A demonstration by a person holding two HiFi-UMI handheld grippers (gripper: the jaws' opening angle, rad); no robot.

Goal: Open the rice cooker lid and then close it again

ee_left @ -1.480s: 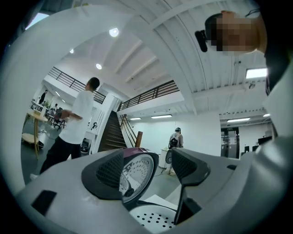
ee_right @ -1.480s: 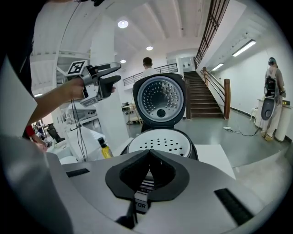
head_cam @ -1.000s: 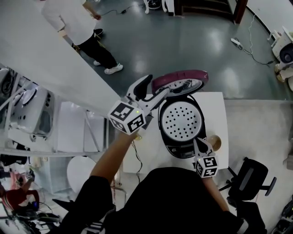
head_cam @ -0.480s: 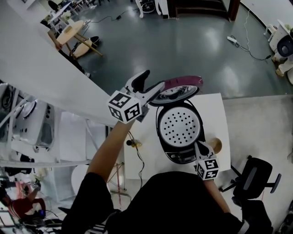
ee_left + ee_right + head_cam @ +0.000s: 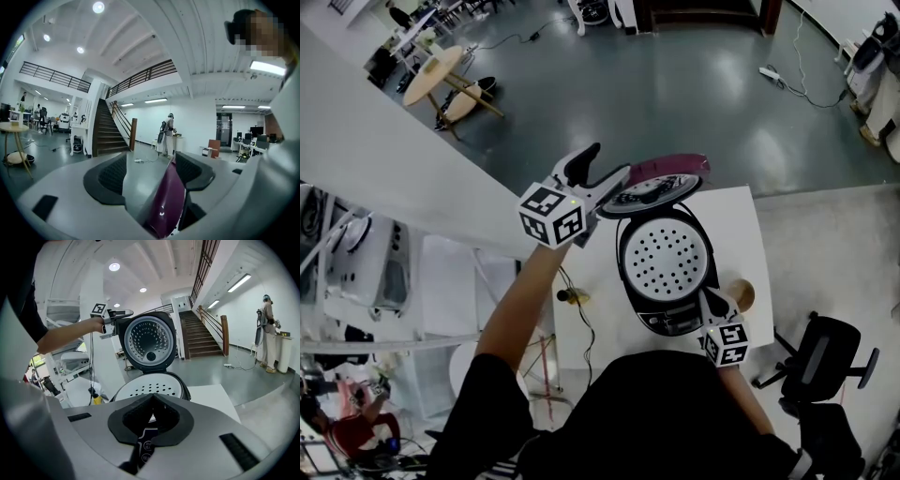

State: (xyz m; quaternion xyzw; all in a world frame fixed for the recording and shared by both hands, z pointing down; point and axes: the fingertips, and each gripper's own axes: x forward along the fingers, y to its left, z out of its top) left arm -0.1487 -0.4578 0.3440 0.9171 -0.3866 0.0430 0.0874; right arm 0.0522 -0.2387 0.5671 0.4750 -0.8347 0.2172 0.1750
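Rice cooker lid stands raised, centre frame; my left hand-held gripper straddles its rim, jaws spread, to steer it. My right hand-held gripper, pressed together, seems to brace the cooker's front.

Glossy maroon plastic lid, matt white inner tray; smooth white table, glossy grey floor

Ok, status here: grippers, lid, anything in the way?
Left gripper open, lid rim between jaws. Right gripper shut, at cooker front. Lid stands open. Nothing blocking.
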